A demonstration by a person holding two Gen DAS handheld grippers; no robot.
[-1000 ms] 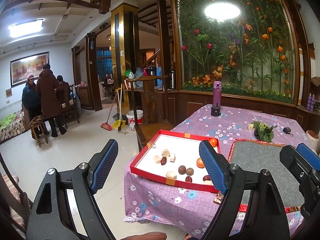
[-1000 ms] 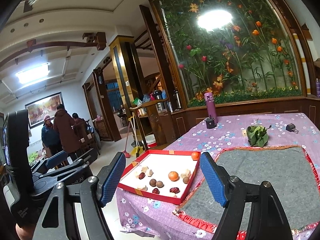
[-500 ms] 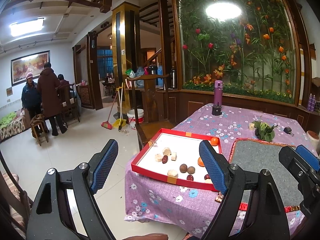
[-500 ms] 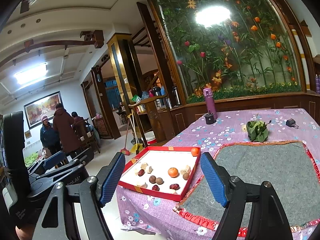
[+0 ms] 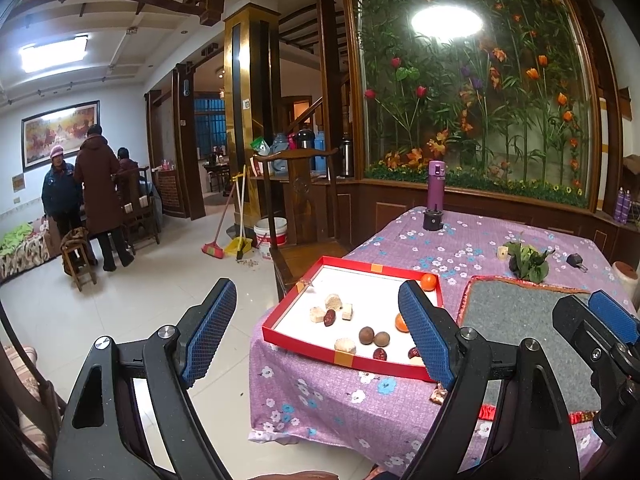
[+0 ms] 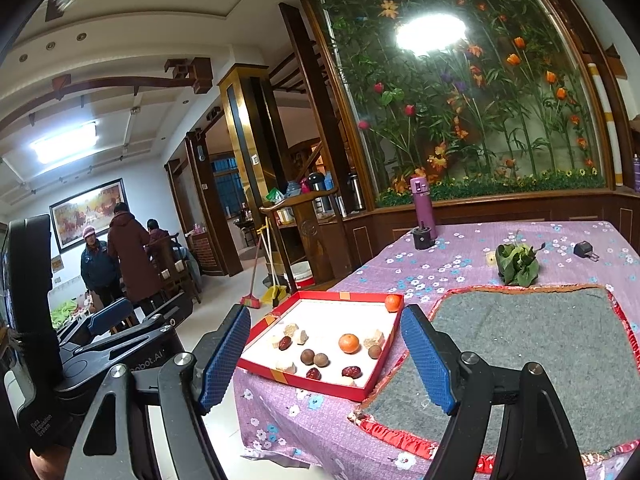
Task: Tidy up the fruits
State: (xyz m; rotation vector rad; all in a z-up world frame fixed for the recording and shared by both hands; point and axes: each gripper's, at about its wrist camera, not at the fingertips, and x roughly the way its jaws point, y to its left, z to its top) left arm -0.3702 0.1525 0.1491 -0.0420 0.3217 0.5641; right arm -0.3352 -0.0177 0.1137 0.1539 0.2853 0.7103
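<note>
A red-rimmed white tray (image 5: 344,357) (image 6: 320,386) lies at the near left corner of the table. In it are two oranges (image 6: 349,343) (image 6: 393,303), brown round fruits (image 6: 307,357), dark red dates (image 6: 351,371) and pale chunks (image 6: 301,336). My left gripper (image 5: 316,330) hovers open and empty before the table edge, short of the tray. My right gripper (image 6: 326,354) is open and empty too, a little back from the tray. The left gripper (image 6: 108,316) also shows at the left of the right wrist view, and the right gripper (image 5: 608,316) at the right of the left wrist view.
A grey felt mat (image 6: 540,344) with red trim lies right of the tray on the purple flowered cloth (image 6: 460,264). A purple bottle (image 6: 422,210), a leafy bundle (image 6: 516,264) and a small black object (image 6: 585,250) sit farther back. Three people (image 5: 96,192) stand far left.
</note>
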